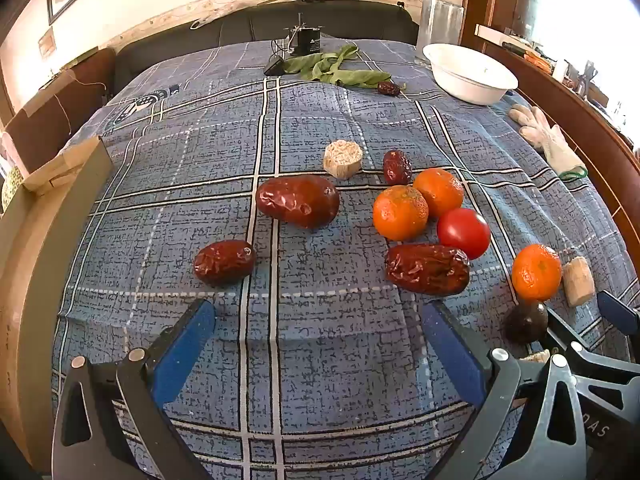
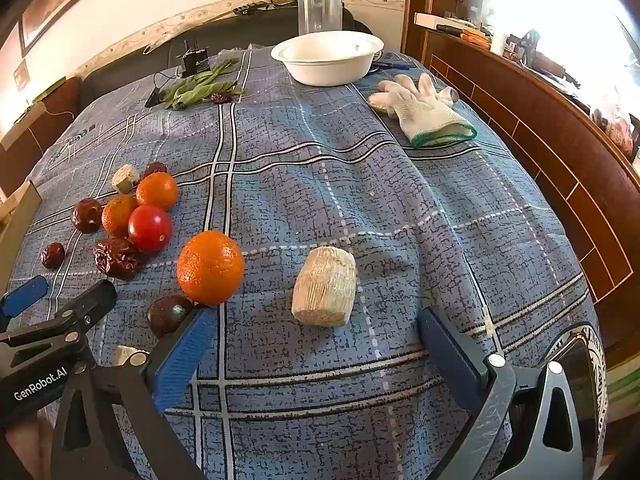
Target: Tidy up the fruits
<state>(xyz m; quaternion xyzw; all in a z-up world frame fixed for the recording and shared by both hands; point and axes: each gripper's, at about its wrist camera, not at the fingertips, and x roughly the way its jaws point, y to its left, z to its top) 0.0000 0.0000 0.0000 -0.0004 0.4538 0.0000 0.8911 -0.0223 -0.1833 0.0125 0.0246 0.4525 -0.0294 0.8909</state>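
— Blue fingers (image 1: 200, 344) fill the bottom of each view. How do they stand?

— Spread wide on both. Left gripper (image 1: 318, 320) hangs over bare blue checked cloth (image 1: 320, 380) on the worktop, nothing between its fingers. Right gripper (image 2: 316, 332) is just as wide apart, and a pale cut cylinder (image 2: 325, 292) lies on its side just ahead of the gap, untouched.

— Going by size, what else is there?

— White bowl (image 2: 328, 58) at the far end, with a clear tumbler (image 2: 320, 10) behind it. White glove (image 2: 424, 110) with green cuff on the right side, near the edge. Green leaves (image 1: 338, 66) far back, a small date (image 1: 389, 88) beside them.

— And the fruit?

— Clustered mid-cloth. Largest date (image 1: 298, 200) sits alone; two tangerines (image 1: 400, 212) touch each other, and a red tomato (image 1: 464, 232) is against them. A wrinkled date (image 1: 427, 269) lies just in front of the tomato, a smaller one (image 1: 224, 261) well to the left, another (image 1: 397, 167) behind the tangerines next to a pale stub (image 1: 343, 159).

— Anything close to the right gripper?

— A third tangerine (image 2: 210, 267) just beside its left finger, and a dark round fruit (image 2: 168, 314) touching that finger's outer side. A small pale scrap (image 2: 126, 354) lies behind it, partly hidden.
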